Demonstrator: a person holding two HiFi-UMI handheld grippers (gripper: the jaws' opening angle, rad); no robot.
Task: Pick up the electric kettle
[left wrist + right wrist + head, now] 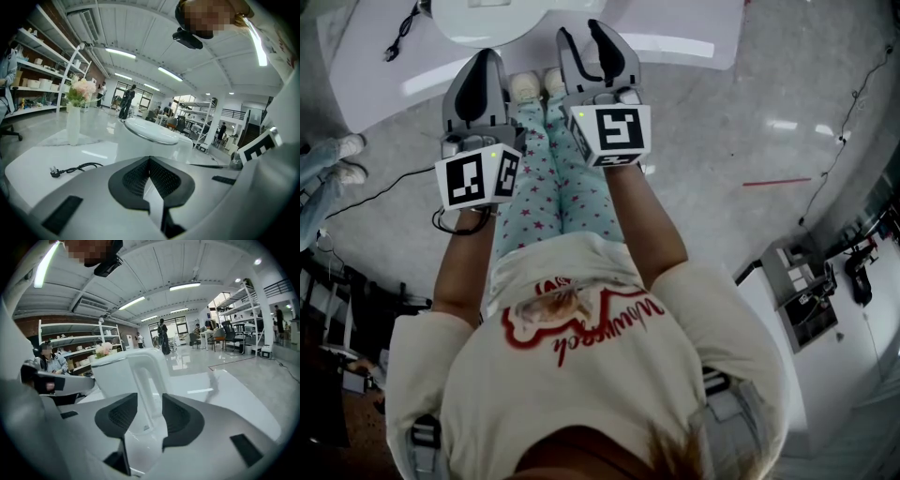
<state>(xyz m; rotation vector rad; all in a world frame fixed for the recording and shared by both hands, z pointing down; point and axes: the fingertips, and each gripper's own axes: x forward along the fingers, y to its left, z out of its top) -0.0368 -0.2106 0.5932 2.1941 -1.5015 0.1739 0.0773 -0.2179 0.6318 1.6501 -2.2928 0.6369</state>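
The white electric kettle [483,17] stands on a white table [684,42] at the top of the head view. My right gripper [586,39] is open at the table's edge. In the right gripper view the kettle [112,373] fills the middle, and its upright handle [146,380] lines up with the gap of the right gripper [150,416]; the pads do not press on it. My left gripper [485,66] is shut and empty to the left, with its jaws meeting in the left gripper view [149,161]. It points at the kettle's lid [151,131].
A black power cord with a plug [75,168] lies on the table left of the kettle. A white vase of flowers [75,117] stands further back. Shelves line the left wall, and people stand in the distance. Cables run over the floor.
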